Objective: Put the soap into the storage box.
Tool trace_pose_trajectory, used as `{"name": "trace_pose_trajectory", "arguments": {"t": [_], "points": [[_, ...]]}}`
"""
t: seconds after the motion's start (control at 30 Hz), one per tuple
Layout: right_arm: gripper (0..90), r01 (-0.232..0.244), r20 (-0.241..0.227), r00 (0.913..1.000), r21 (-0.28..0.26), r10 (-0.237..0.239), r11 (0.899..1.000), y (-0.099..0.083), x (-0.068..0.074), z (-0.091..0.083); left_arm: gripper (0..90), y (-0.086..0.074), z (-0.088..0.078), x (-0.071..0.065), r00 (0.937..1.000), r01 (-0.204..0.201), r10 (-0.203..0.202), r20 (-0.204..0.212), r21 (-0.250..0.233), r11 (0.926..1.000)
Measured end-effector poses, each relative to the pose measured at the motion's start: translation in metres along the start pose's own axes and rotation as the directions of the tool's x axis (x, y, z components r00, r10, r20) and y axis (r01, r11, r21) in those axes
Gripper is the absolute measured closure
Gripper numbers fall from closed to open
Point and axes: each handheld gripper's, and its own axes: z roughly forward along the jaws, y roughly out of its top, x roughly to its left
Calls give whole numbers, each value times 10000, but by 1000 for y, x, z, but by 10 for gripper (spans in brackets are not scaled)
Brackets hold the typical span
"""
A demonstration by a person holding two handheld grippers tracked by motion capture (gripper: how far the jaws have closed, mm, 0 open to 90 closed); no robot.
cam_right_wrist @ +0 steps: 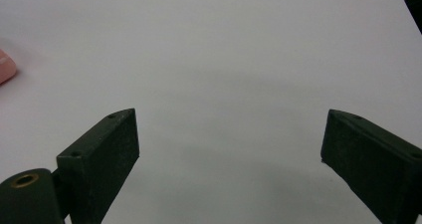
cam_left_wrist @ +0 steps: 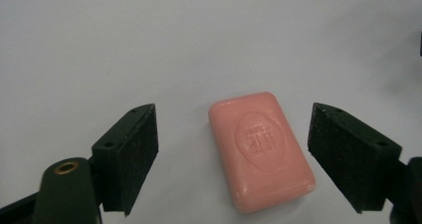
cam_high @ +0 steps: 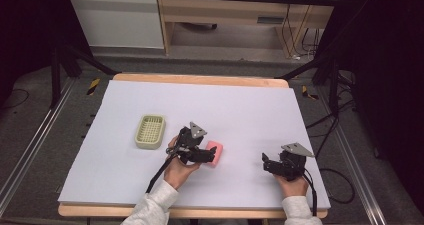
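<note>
A pink bar of soap (cam_high: 215, 152) lies flat on the white table sheet (cam_high: 240, 115). My left gripper (cam_high: 206, 155) hovers right over it, open; in the left gripper view the soap (cam_left_wrist: 260, 156) lies between the two black jaws, nearer the right one, touching neither. A pale green slotted soap dish (cam_high: 150, 131) sits to the left of that hand. My right gripper (cam_high: 267, 164) rests open near the front right of the table, with bare sheet between its jaws. A pink corner of the soap (cam_right_wrist: 6, 67) shows at the left edge of the right gripper view.
The sheet covers a wooden table whose front edge (cam_high: 200, 213) runs just below the person's sleeves. Black frame legs and cables stand on the floor at both sides, and a wooden cabinet (cam_high: 225, 10) stands beyond the far edge.
</note>
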Motion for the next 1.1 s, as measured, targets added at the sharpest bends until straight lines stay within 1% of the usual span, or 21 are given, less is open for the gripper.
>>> {"name": "trace_pose_trajectory", "arguments": {"t": [0.03,0.1,0.17,0.2,0.23,0.47,0.6,0.67,0.73,0.83,1.0,1.1], "points": [[85,-20,1,10000,1,20,10000,0,0,0,193,0,0,0,10000,-42,42,2,88,10000],[85,-21,7,10000,-6,21,10000,0,0,0,193,0,3,-1,10000,-30,30,32,69,10000],[85,-45,-30,10000,-12,45,10000,0,0,0,194,-1,6,-2,10000,-18,18,50,148,9999],[85,-41,-16,10000,-12,41,10000,0,0,0,196,-1,8,-3,10000,43,-43,55,90,10000],[85,-31,-9,10000,-14,31,10000,0,0,0,197,-1,8,-3,10000,-51,50,52,189,9998],[85,-17,-52,10000,-7,17,10000,0,0,0,201,-2,18,-6,10000,-48,46,74,310,9995],[85,-56,-64,10000,20,56,10000,0,0,0,200,-2,22,-8,9999,-94,89,86,492,9987],[85,-36,-63,10000,25,37,10000,0,0,0,199,-3,25,-9,9999,-112,109,65,483,9988],[85,-82,-71,9999,19,82,10000,0,0,0,198,-3,26,-9,9999,-152,148,78,574,9982],[85,-82,-85,9999,26,83,10000,0,0,0,193,-3,29,-9,9999,-80,74,92,641,9979],[85,-103,-99,9999,24,103,9999,0,0,0,183,-4,33,-11,9999,-66,57,110,829,9965],[85,-90,-94,9999,37,91,10000,0,0,0,178,-5,35,-11,9999,-77,64,152,857,9963]]}}
